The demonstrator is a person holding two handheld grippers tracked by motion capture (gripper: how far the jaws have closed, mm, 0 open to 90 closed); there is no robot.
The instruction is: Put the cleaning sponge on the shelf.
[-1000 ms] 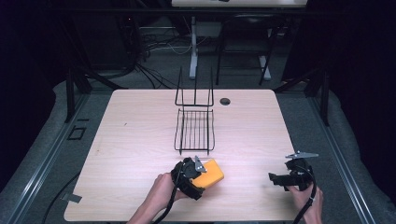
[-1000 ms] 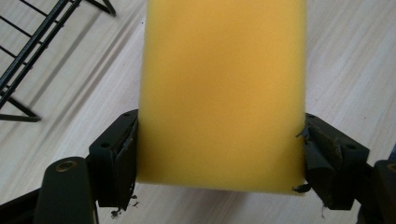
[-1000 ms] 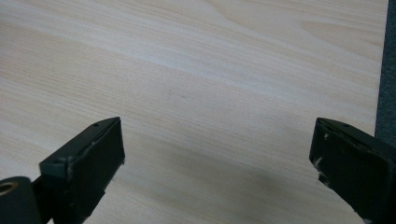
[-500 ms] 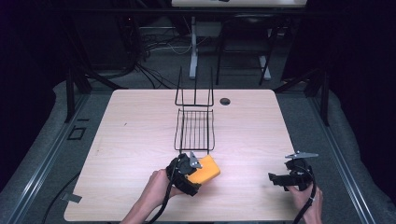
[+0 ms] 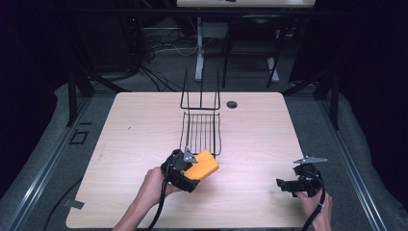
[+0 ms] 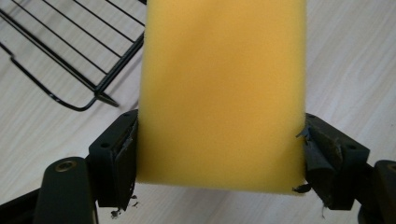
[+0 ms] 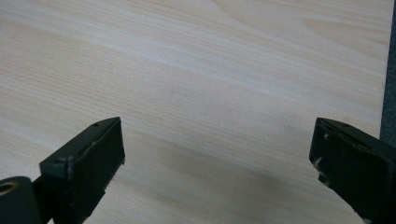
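Observation:
A yellow sponge [image 5: 202, 165] is clamped between the jaws of my left gripper [image 5: 191, 169], held just above the wooden table [image 5: 144, 125] near its front middle. In the left gripper view the sponge [image 6: 223, 93] stands between both black pads [image 6: 119, 158], squeezed at its lower end. A black wire rack [image 5: 202, 129] lies just beyond the sponge, its corner [image 6: 74, 70] at the upper left of that view. My right gripper [image 5: 285, 184] rests at the front right of the table, its jaws wide apart over bare wood [image 7: 210, 93].
The rack has an upright wire back [image 5: 200, 91] toward the far edge. A round dark hole [image 5: 232, 104] sits in the tabletop beyond the rack. Dark floor, cables and table legs lie past the far edge. The table's right edge [image 7: 390, 70] is close to my right gripper.
My left gripper has carried the sponge a little left and forward toward the rack's near end, tilting it. The right gripper has stayed where it was.

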